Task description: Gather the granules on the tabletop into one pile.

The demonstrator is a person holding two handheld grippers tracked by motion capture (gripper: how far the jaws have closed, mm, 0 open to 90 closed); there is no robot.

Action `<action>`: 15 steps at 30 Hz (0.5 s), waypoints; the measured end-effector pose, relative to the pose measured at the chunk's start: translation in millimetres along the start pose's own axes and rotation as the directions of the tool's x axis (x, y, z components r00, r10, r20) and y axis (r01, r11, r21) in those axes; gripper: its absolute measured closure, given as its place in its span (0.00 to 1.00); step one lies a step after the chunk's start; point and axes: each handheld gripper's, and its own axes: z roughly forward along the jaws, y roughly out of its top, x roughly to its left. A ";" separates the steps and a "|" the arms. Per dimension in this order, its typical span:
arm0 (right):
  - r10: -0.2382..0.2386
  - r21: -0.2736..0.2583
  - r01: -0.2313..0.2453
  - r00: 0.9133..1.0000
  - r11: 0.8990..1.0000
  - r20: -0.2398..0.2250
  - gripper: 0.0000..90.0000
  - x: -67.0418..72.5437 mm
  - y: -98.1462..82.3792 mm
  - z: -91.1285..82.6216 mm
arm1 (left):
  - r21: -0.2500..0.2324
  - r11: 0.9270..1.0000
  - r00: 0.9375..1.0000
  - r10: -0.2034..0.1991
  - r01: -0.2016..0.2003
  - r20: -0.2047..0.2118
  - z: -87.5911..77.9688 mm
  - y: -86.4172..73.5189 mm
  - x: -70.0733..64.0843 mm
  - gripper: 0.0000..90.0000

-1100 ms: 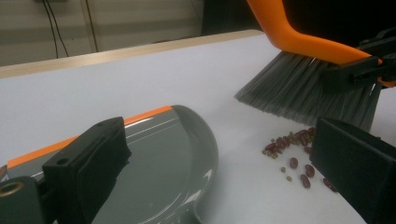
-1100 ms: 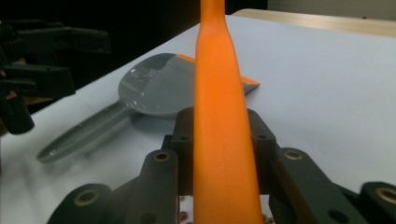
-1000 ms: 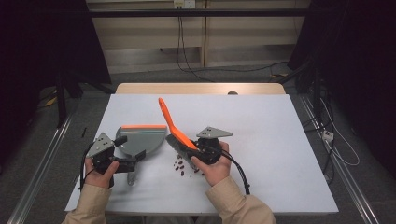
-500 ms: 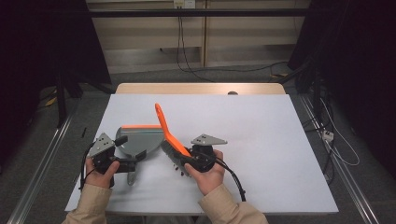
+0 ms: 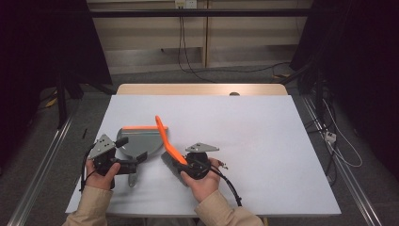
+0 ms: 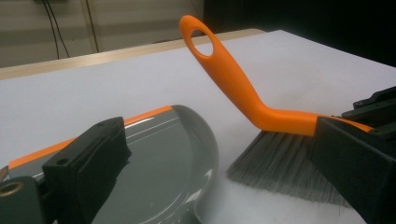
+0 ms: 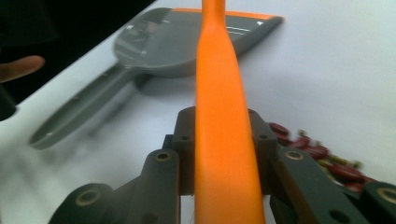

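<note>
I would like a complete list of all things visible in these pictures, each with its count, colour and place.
Plastic hand brush with grey bristles: one, orange handle, tilted on the table, clamped in the right gripper.
Plastic dustpan with orange front edge: one, grey, flat on the table, left of the brush.
Small beans: a small pile, dark red, on the table beside the brush.
Table: one, white top.
Left gripper: black, at the dustpan's handle; grip unclear.
Right gripper: black, shut on the brush handle.

a lab: white test table (image 5: 263, 141), floor rails (image 5: 42, 160), trailing cables (image 5: 188, 52)
</note>
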 end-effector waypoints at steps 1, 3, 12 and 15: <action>0.009 0.000 -0.009 1.000 1.000 0.006 0.80 -2.7 -0.5 -0.5 | -0.003 1.000 1.000 -0.005 0.005 0.001 0.1 0.0 -0.3 0.05; 0.042 -0.007 -0.042 0.999 0.999 0.008 0.80 -8.1 -1.6 -1.8 | -0.004 1.000 1.000 -0.005 0.005 0.000 -0.1 0.0 -0.4 0.05; 0.080 -0.001 -0.080 0.996 0.997 0.039 0.79 -18.4 -3.6 -9.3 | -0.006 1.000 1.000 -0.002 0.002 -0.001 -0.9 0.6 -0.5 0.05; 0.087 -0.002 -0.087 0.995 0.996 0.052 0.79 -22.4 -4.1 -13.2 | -0.006 1.000 1.000 -0.002 0.002 -0.001 -0.9 0.6 -0.7 0.05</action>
